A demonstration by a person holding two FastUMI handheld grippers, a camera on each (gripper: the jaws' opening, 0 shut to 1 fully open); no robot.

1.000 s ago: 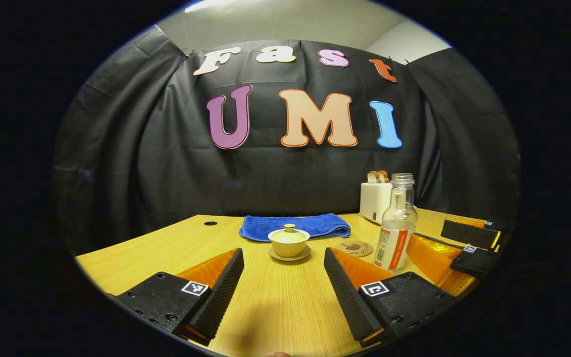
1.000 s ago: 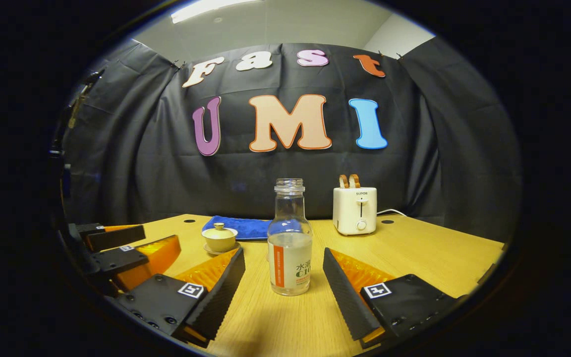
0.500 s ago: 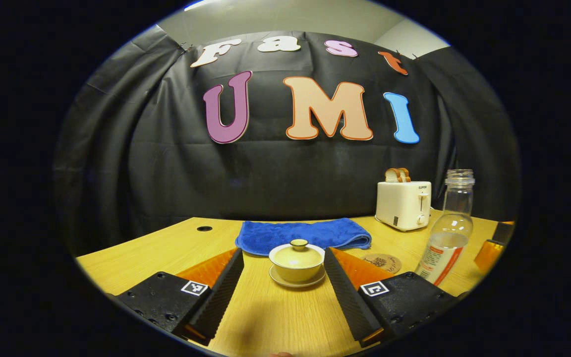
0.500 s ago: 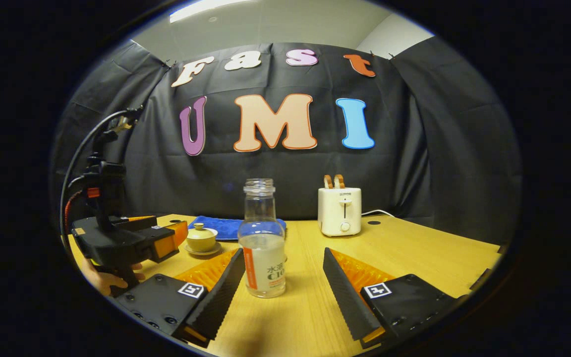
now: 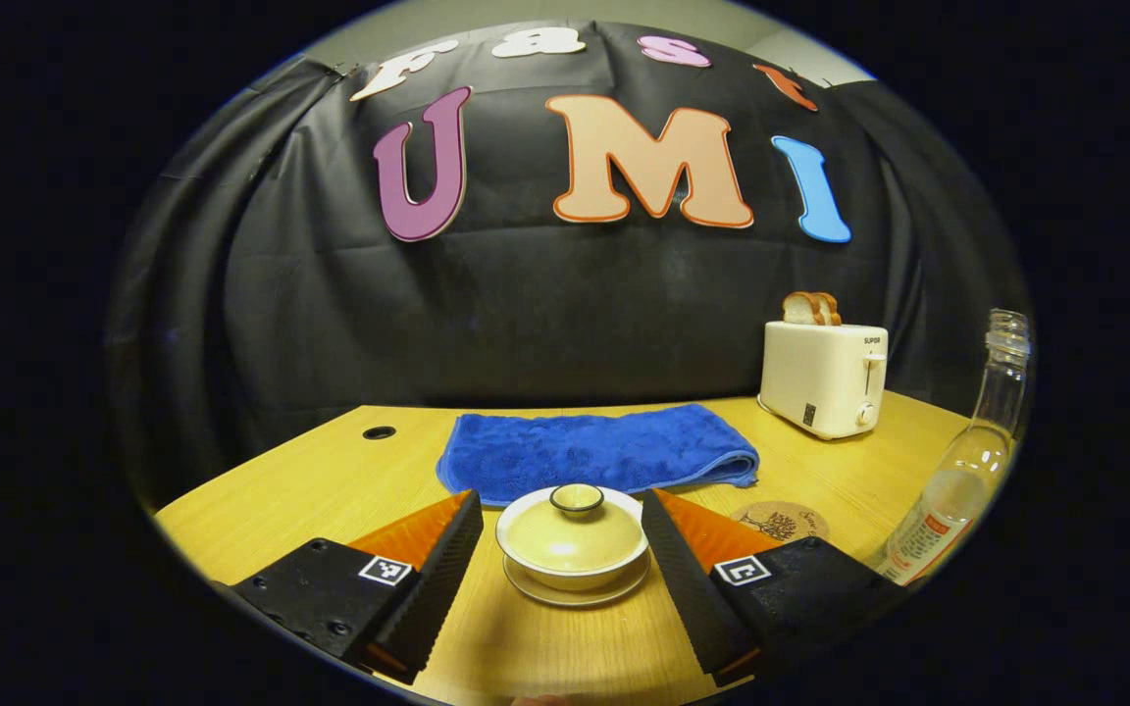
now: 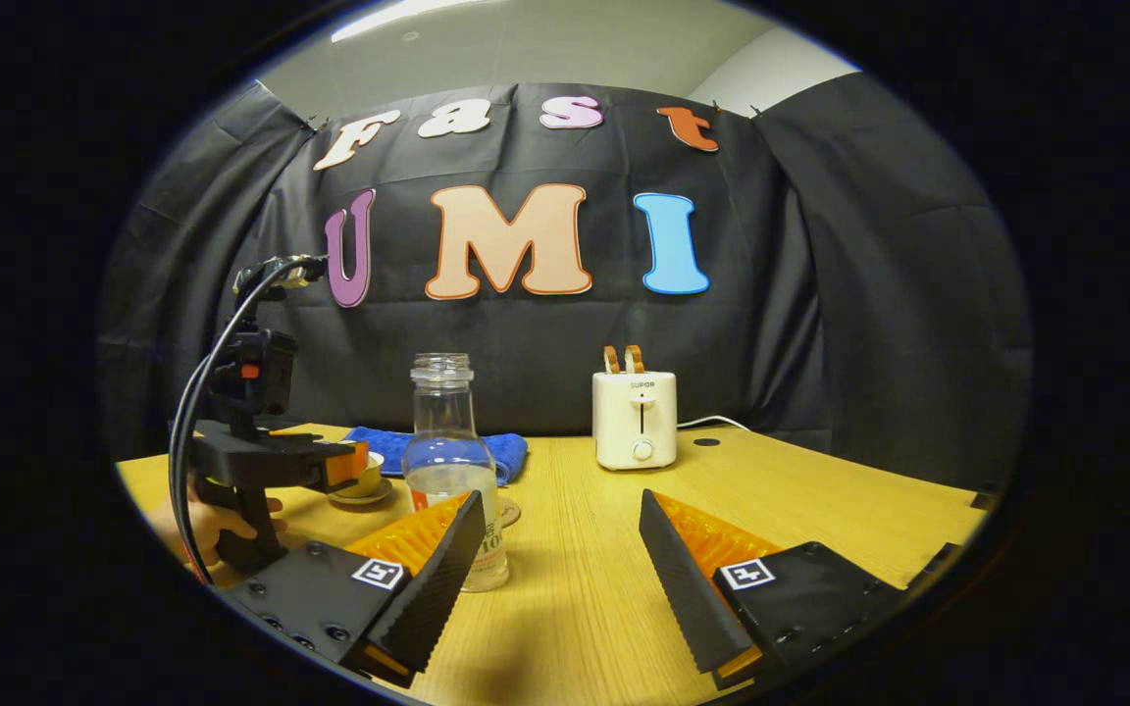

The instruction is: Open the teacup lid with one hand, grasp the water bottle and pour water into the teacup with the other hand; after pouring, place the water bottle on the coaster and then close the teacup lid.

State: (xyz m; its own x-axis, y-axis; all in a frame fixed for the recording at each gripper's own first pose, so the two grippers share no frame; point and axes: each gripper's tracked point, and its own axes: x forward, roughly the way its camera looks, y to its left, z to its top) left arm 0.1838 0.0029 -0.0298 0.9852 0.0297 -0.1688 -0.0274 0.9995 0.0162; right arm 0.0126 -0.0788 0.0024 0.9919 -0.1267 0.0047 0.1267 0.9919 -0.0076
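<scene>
Left gripper (image 5: 561, 549) spread wide, fingers flanking the teacup (image 5: 573, 549) at lower centre of the left gripper view, not touching; lid (image 5: 575, 520) on, knob (image 5: 577, 498) centred between the fingers. Judgement: step in hand is the lid grasp; close on the knob alone, lift straight up so cup and saucer stay put. Right gripper (image 6: 561, 579) also spread, holding nothing; water bottle (image 6: 447, 461) uncapped, upright on the table (image 6: 820, 500), behind its left finger at lower left centre. Coaster (image 5: 779, 521) at lower right of the left gripper view, partly cut off by a finger; bottle base hidden; fill level hard to read.
</scene>
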